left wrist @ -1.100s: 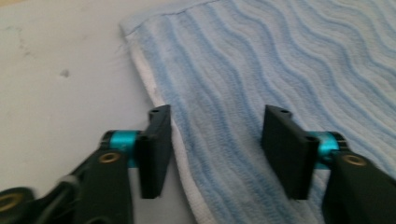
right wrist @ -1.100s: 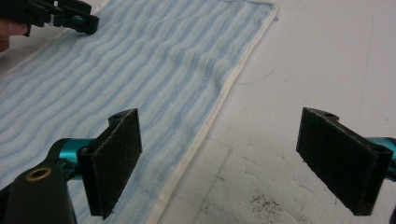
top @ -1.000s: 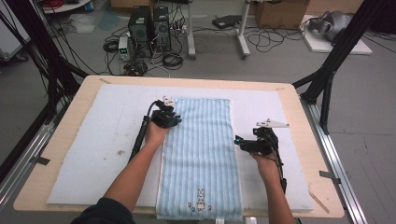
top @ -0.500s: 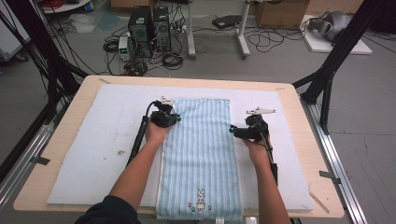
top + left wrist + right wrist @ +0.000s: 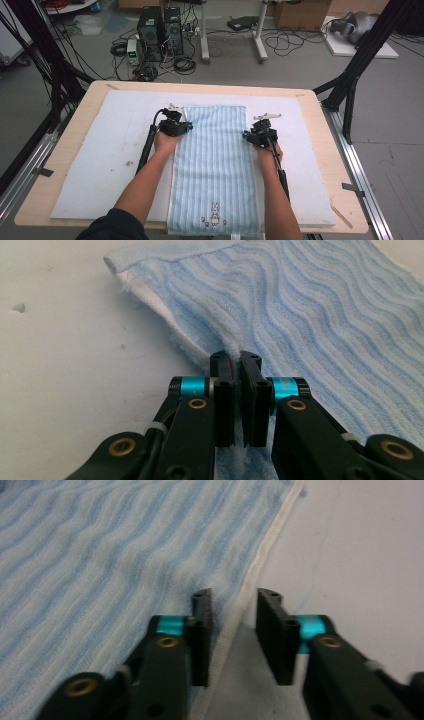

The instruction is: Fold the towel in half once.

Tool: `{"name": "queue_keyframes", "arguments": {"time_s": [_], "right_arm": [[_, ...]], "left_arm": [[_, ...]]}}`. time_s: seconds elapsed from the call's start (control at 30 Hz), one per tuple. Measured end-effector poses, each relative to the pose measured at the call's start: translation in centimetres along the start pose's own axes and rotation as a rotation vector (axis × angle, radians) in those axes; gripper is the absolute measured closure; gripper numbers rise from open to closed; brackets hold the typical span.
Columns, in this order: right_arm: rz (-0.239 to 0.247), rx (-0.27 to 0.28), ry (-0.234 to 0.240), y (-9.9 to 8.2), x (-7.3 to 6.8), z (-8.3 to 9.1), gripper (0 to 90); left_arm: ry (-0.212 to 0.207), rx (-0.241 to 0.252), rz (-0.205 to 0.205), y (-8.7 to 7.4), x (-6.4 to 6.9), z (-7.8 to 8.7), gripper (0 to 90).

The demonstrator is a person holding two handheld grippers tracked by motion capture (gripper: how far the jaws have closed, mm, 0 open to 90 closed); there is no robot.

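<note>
Right tool [image 5: 232, 630] has moved in to the towel [image 5: 215, 165]'s right edge, jaws closing astride its hem without pinching yet, while left tool [image 5: 239, 390] grips the opposite edge, readying a fold

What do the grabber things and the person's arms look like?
Both the left gripper and the right gripper are black, with flat black fingers, bright teal rings and small brass-coloured screws. A pale three-cornered plate sits on top of each, and a black cable trails back along the arm. The person wears a dark sleeve.
</note>
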State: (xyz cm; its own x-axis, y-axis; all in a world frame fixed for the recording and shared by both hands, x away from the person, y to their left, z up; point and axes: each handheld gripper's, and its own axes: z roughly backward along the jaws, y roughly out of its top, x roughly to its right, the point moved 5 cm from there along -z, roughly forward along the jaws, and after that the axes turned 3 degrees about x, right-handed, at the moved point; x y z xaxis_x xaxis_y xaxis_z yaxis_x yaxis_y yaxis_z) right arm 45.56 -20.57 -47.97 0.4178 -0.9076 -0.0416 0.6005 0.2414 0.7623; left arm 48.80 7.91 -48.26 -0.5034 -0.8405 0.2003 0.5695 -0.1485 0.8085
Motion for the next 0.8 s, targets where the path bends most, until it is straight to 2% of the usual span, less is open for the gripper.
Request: {"name": "queue_keyframes", "arguments": {"time_s": [0.03,0.1,0.17,0.27,0.5,0.57,0.6,0.63,0.8], "right_arm": [[0.031,-0.004,0.014,0.0,-0.4,0.0,84.4],[0.065,-0.016,0.009,0.2,-0.7,-0.1,86.7],[0.045,-0.021,0.023,0.3,-0.5,0.0,87.0],[0.021,0.003,0.043,0.4,-0.3,0.6,86.9],[0.019,0.057,0.086,0.9,-0.9,2.5,86.6],[0.023,0.07,0.094,1.0,-1.2,3.2,86.6],[0.024,0.082,0.101,1.0,-1.3,3.6,86.6],[0.031,0.085,0.104,0.9,-1.5,4.0,86.6],[0.03,0.107,0.124,0.2,-2.3,5.6,86.5]], "left_arm": [[-0.004,-0.002,0.009,0.0,-0.1,0.0,85.1],[-0.016,0.002,0.038,0.0,-0.2,0.1,85.1],[-0.032,0.001,0.063,0.0,-0.3,0.3,85.1],[-0.053,0.022,0.075,0.2,-0.4,1.0,85.1],[-0.102,0.054,0.107,0.9,-0.1,3.6,84.7],[-0.113,0.041,0.096,0.8,0.1,4.2,84.6],[-0.12,0.057,0.09,0.8,0.3,4.6,84.6],[-0.135,0.073,0.106,0.7,0.4,5.2,84.6],[-0.173,0.085,0.1,-0.3,1.3,7.1,84.5]]}}
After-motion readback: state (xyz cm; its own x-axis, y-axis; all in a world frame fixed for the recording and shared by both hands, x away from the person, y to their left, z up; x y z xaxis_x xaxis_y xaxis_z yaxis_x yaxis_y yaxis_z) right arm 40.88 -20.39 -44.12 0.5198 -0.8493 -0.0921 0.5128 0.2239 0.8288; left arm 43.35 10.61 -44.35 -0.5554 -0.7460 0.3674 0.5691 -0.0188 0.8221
